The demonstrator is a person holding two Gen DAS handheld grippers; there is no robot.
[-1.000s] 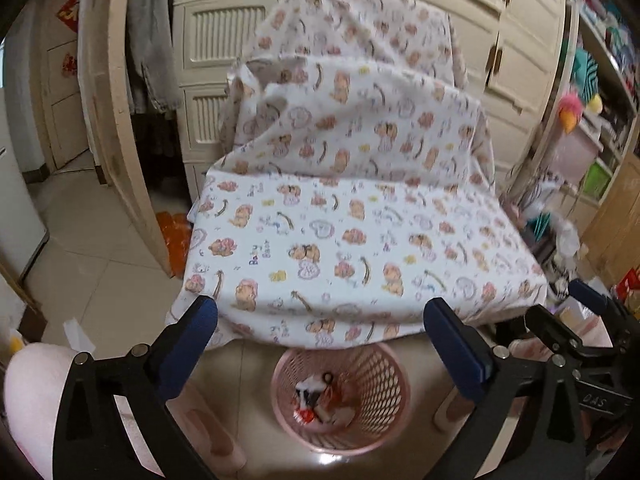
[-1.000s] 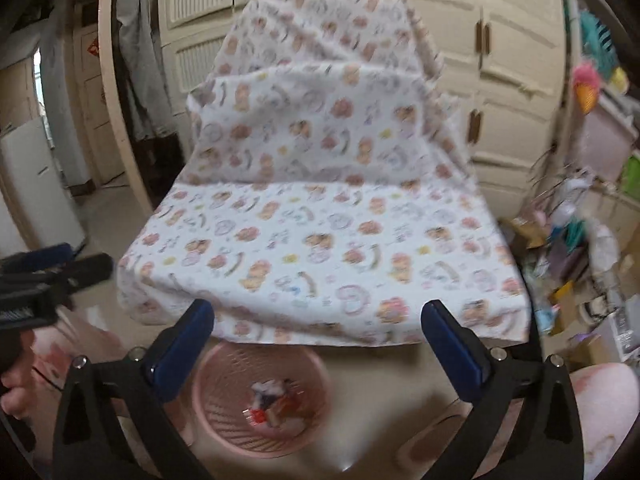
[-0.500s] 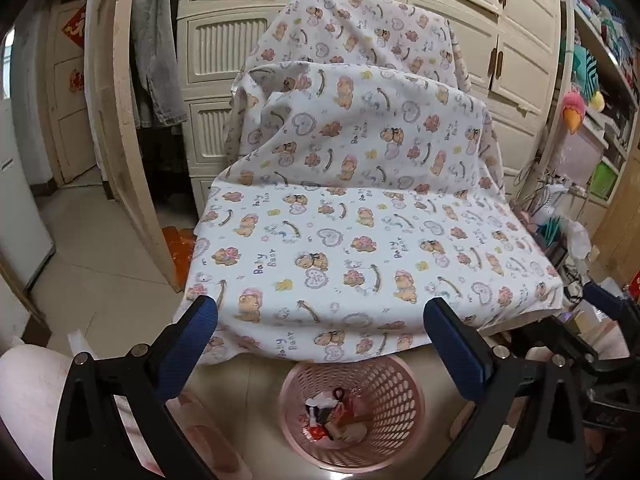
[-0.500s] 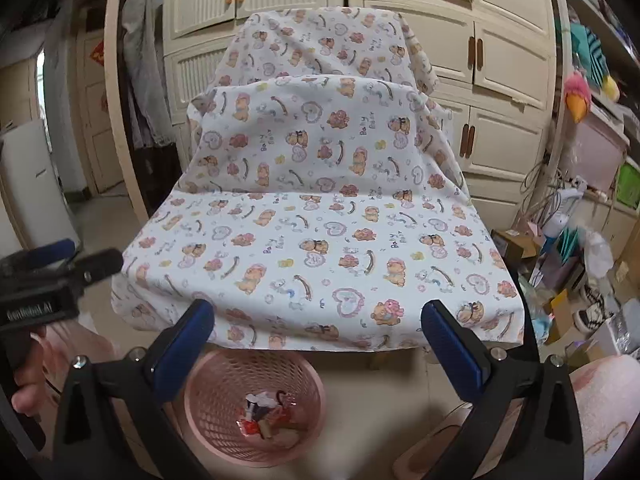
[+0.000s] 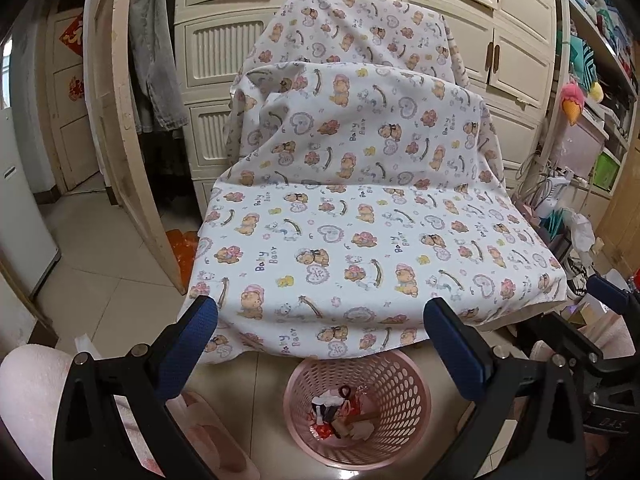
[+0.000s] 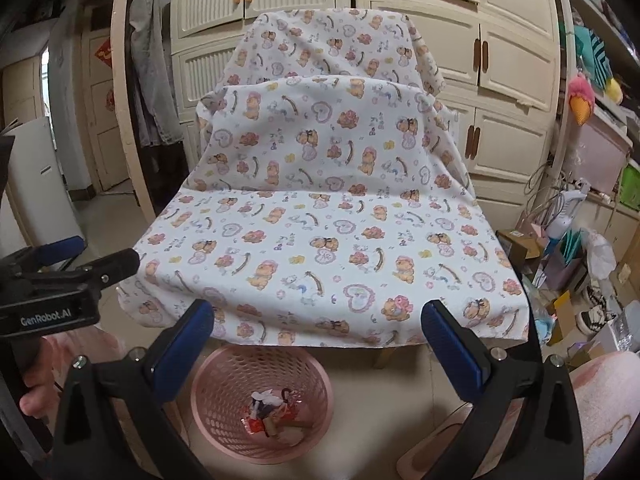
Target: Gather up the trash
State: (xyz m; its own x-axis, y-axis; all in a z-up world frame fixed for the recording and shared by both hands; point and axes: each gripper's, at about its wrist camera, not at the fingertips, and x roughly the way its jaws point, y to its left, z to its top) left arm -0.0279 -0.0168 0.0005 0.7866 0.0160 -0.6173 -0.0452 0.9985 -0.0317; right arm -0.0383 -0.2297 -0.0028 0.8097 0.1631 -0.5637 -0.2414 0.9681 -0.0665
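A pink mesh wastebasket (image 5: 404, 384) (image 6: 224, 384) stands on the floor below the front edge of a surface draped in a bear-print cloth (image 5: 360, 248) (image 6: 320, 248). Wrappers and scraps of trash (image 5: 344, 420) (image 6: 276, 420) lie in its bottom. My left gripper (image 5: 320, 344) hovers above the basket, wide open and holding nothing. My right gripper (image 6: 318, 340) is likewise open and empty, up and to the right of the basket. The right gripper's body shows at the left wrist view's right edge, and the left gripper's body at the right wrist view's left edge.
Cream cabinets (image 6: 400, 20) rise behind the covered furniture. A wooden door frame (image 5: 120, 120) with hanging clothes stands at left. Boxes, bags and shoes (image 6: 572, 280) crowd the floor on the right beneath shelves. Pink-clad knees (image 5: 28, 400) (image 6: 608, 400) and slippers (image 5: 212, 432) flank the basket.
Both grippers have risen and tilted up, so the cloth-covered seat fills more of each view and the basket sits lower. The trash in the basket has not moved.
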